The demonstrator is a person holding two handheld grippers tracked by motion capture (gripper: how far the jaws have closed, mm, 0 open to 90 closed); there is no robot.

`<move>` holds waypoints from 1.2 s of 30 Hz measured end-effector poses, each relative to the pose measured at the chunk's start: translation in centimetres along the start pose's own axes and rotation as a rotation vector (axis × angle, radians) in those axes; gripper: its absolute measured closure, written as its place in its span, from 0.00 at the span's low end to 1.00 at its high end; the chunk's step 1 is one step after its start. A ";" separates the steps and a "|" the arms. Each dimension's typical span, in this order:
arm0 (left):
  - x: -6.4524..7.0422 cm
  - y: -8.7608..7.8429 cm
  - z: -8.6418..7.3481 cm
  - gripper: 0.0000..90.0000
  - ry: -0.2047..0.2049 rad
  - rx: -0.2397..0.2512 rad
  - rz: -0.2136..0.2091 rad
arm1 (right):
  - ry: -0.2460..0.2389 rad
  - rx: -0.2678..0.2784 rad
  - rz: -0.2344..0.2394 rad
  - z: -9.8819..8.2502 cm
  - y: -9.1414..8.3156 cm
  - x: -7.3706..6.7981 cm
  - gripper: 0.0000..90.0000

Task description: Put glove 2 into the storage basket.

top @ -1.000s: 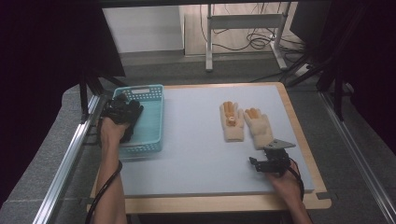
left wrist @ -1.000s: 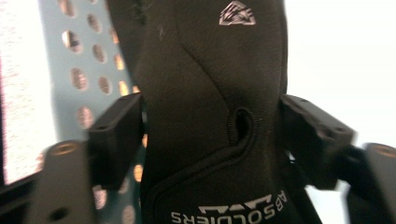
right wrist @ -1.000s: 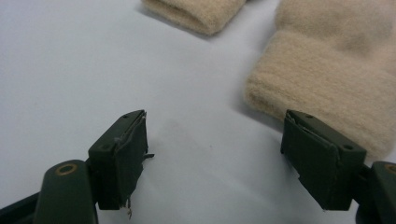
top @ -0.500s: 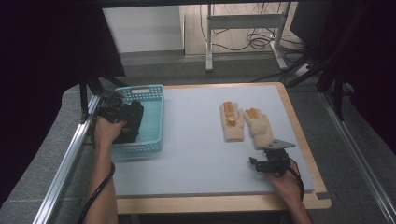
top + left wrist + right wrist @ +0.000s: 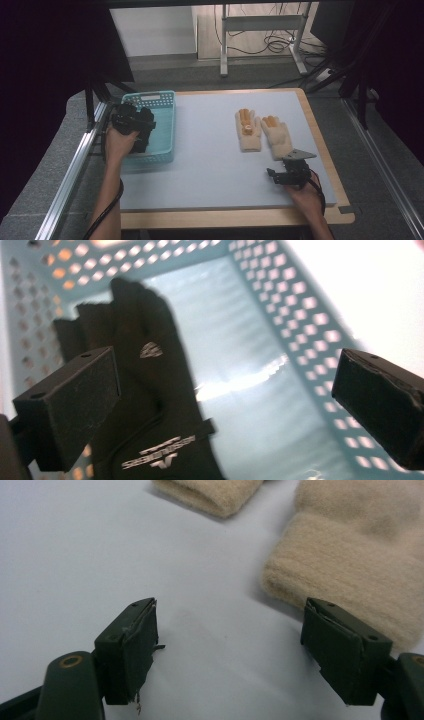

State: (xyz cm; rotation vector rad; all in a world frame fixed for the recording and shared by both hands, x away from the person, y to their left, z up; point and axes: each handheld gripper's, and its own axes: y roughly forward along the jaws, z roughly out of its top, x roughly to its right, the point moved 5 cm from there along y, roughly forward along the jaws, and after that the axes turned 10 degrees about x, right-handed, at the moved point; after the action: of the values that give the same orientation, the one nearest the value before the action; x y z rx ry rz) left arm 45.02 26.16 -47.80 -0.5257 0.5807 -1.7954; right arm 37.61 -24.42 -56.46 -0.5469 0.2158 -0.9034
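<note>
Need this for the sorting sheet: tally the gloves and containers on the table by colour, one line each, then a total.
Beige knit gloves: 2, side by side on the mat
Black gloves: 1, lying in the basket
Turquoise baskets: 1
Total: 4

Basket (image 5: 165, 142) at tabletop (image 5: 210, 165) left, one glove (image 5: 145, 385) lying inside; glove pair (image 5: 262, 132) lies side by side at right.

We had a wooden table (image 5: 320, 217) with a pale mat (image 5: 210, 150) on top; a turquoise basket (image 5: 162, 125) and two beige gloves (image 5: 262, 131) lay on it.
</note>
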 end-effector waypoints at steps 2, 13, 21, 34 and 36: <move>1.0 -0.4 0.1 0.00 0.019 0.023 -0.024 | -0.001 0.000 0.000 0.0 0.0 0.0 0.25; 6.9 -2.2 0.2 0.00 0.141 0.108 -0.130 | -0.001 0.000 0.000 0.0 0.0 0.0 0.25; 11.3 -3.1 -0.7 0.00 0.230 0.141 -0.199 | 0.001 0.000 0.001 0.0 0.0 0.0 0.25; 17.3 -3.1 -4.2 0.00 0.276 0.177 -0.321 | 0.001 0.000 0.000 0.0 0.0 0.0 0.25; 18.1 -3.0 -5.0 0.00 0.286 0.175 -0.339 | 0.002 0.000 0.001 0.0 0.0 0.0 0.25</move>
State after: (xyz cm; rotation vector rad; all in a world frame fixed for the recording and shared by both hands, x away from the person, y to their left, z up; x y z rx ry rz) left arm 34.69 10.19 -48.71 -0.2575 0.5438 -2.2432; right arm 37.62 -24.42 -56.47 -0.5460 0.2177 -0.9027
